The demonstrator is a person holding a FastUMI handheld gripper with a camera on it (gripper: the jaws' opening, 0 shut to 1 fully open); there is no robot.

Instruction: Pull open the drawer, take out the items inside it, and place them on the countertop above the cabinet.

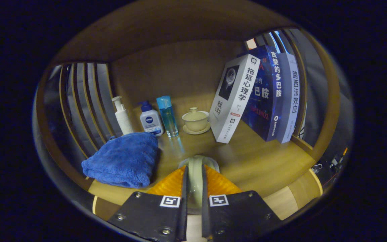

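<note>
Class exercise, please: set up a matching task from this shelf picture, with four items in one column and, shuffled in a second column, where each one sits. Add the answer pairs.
Things
1. blue towel
2. lidded cup
3. pale green piece
4. books

Places
A. leaning by the slatted side beyond the claw
B. pinched between the claw's two fingers
C. folded in front of the bottles
D. on a saucer between the clear blue bottle and the books

Pairs: 1-C, 2-D, 3-B, 4-A
</note>
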